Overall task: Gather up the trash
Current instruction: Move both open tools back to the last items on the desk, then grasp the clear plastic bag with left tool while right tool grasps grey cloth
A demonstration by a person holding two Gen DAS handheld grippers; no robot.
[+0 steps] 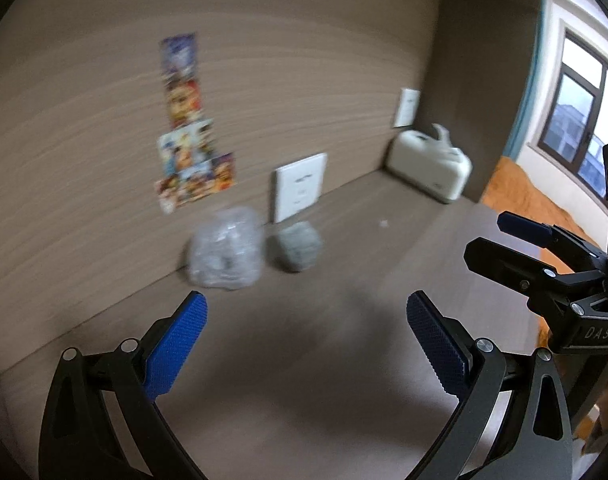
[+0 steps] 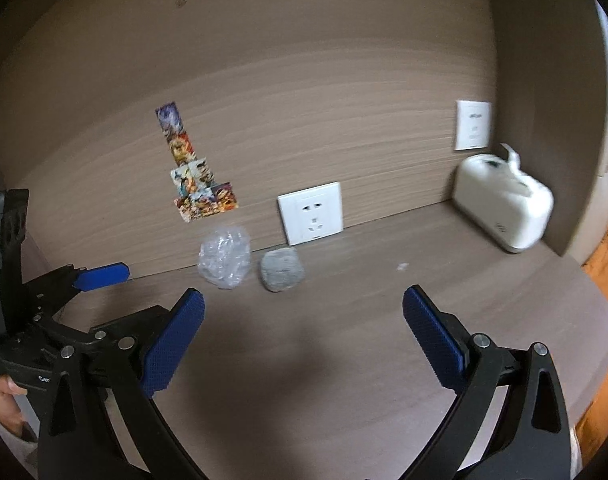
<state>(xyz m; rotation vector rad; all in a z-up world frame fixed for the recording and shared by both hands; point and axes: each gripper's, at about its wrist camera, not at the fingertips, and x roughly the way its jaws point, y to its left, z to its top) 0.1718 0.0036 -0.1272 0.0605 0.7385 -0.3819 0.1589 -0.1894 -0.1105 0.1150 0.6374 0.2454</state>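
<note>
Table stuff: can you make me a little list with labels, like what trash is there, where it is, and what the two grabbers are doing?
trash 1: crumpled clear plastic, on the table by the wall
trash 2: gray paper wad, just right of the plastic
behind them: white wall socket
far right corner: white box
left gripper: open, empty
right gripper: open, empty
trash touched: not yet
</note>
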